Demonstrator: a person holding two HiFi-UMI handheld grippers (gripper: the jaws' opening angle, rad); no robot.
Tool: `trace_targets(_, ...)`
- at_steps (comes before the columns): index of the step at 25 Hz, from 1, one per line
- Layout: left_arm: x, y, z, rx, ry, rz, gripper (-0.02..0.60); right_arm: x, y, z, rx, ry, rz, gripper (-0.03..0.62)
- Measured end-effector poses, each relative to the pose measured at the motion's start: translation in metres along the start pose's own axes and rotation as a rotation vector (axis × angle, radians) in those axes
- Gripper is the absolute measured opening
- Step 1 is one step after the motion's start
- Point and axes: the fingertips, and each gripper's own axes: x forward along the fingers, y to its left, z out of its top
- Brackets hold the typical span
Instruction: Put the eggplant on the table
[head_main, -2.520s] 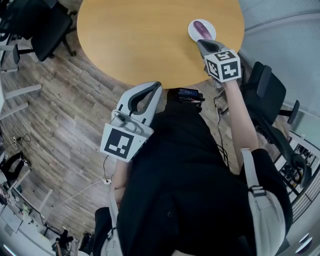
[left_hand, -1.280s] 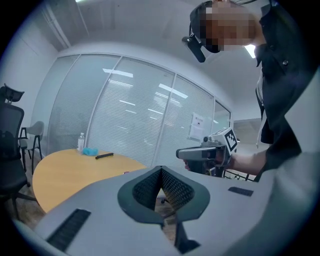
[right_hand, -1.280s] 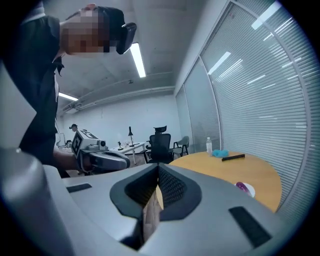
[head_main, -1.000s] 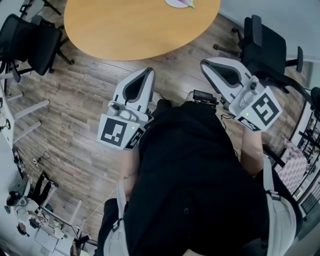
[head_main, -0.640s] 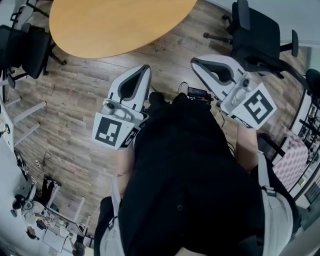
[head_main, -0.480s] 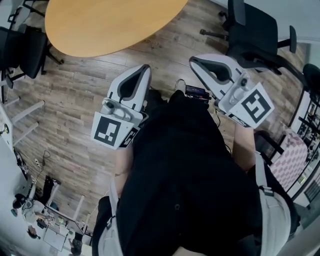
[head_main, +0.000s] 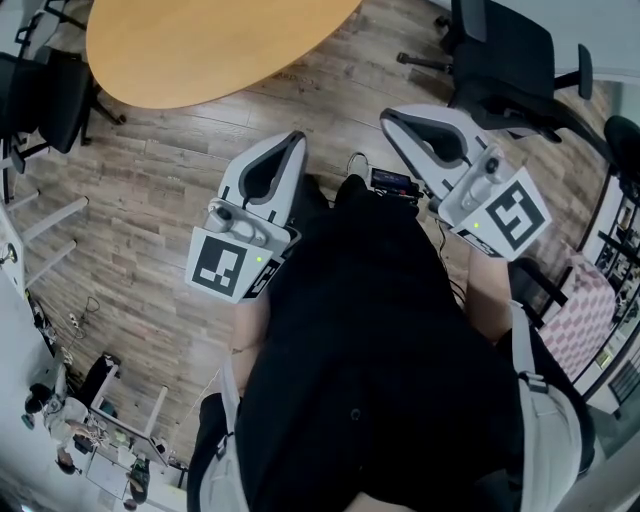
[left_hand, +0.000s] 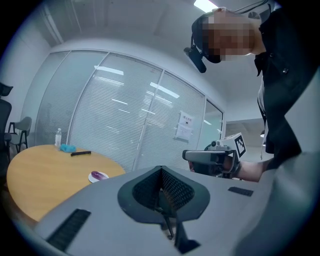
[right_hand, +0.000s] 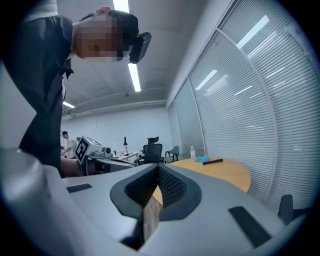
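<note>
The purple eggplant (left_hand: 99, 174) lies on a small white plate (left_hand: 93, 177) near the edge of the round wooden table (left_hand: 40, 172), far beyond my left gripper (left_hand: 161, 168). The head view shows only part of the table (head_main: 190, 45), without the plate. Both grippers are held in front of the person's body over the wood floor, away from the table. My left gripper (head_main: 297, 138) is shut with nothing in it. My right gripper (head_main: 385, 117) is shut and empty too, its jaws (right_hand: 159, 167) meeting at the tip. It also shows from the side (left_hand: 186, 155).
A bottle (left_hand: 58, 136), a blue object (left_hand: 67, 148) and a dark pen-like item (left_hand: 80, 153) lie at the table's far side. Black office chairs stand at the right (head_main: 505, 50) and left (head_main: 40, 85). Cables (head_main: 395, 183) lie on the floor. Glass walls with blinds stand behind.
The right gripper was at the plate with the eggplant; since then both grippers have drawn back from the table, which has slid up and left in the head view, taking the plate out of sight.
</note>
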Motion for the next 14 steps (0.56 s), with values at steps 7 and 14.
trace_targets(7, -0.008, 0.004, 0.001, -0.001, -0.004, 0.013, 0.011, 0.004, 0.004, 0.004, 0.003, 0.005, 0.017, 0.017)
trace_targets(14, -0.021, 0.030, 0.008, -0.003, -0.014, 0.011, 0.011, 0.031, 0.007, 0.012, -0.001, -0.010, -0.009, 0.017)
